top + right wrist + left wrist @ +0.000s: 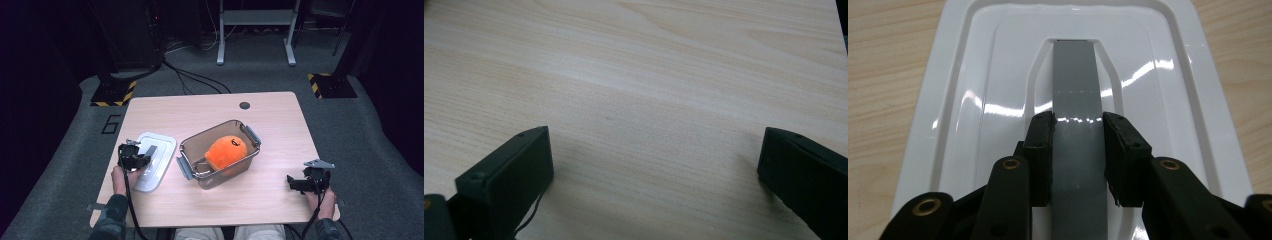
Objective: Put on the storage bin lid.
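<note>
lid (998, 90) pickup, toy (227, 151) already sitting in the bin (200, 142)

i'm clamping the left gripper (1078, 132) on the lid's grey handle (1075, 85); the lid is lying flat on the table (210, 107) just left of the bin, not yet lifted or fitted. my right gripper (654, 165) is resting wide open over bare wood, holding nothing.

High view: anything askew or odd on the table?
Nothing damaged or spilled. The box sits at an angle to the table edge, an orange plush toy inside. Its white lid lies beside it, the left gripper shut on its grey handle.
</note>
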The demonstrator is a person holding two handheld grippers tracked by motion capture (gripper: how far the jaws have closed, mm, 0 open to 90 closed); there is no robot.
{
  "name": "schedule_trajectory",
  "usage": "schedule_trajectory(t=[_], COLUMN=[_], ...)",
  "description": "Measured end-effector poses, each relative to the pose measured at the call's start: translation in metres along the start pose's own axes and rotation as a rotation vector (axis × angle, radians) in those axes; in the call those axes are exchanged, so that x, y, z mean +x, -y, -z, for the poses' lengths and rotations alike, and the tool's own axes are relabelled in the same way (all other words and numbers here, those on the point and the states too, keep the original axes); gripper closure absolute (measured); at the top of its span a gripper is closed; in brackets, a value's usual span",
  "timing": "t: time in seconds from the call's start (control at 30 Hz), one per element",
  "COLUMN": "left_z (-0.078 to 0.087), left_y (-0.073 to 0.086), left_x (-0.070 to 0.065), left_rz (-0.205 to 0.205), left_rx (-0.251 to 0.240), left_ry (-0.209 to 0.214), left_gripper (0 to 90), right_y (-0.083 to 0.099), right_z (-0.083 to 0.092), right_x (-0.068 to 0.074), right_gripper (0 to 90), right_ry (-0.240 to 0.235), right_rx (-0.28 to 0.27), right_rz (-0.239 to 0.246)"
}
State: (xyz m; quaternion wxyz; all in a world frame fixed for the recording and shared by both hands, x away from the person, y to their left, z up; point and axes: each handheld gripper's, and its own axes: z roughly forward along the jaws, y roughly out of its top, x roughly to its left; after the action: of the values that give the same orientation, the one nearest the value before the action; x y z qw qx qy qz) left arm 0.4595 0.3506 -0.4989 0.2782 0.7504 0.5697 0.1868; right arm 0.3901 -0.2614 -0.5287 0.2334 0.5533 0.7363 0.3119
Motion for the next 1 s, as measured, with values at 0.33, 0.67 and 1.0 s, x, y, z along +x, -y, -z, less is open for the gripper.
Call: schedule_trajectory(t=[0.33, 0.67, 1.0], left_z=[0.011, 0.037, 0.065], left_y=[-0.003, -0.021, -0.04], left_x=[-0.004, -0.011, -0.017], left_rz=[-0.008, -0.034, -0.063], left_rx=[-0.019, -0.073, -0.126], left_ry=[-0.003, 0.002, 0.016], left_gripper=[66.2, 66.2, 66.2], right_y=[0.0, 0.0, 0.0], right_z=[0.0, 0.0, 0.0], right_x=[0.0, 0.0, 0.0], right_gripper=[0.4, 0.4, 0.4], right_ry=[0.001, 0.001, 0.001], right_rx=[0.002, 0.0, -0.001], right_rz=[-0.006, -0.001, -0.001])
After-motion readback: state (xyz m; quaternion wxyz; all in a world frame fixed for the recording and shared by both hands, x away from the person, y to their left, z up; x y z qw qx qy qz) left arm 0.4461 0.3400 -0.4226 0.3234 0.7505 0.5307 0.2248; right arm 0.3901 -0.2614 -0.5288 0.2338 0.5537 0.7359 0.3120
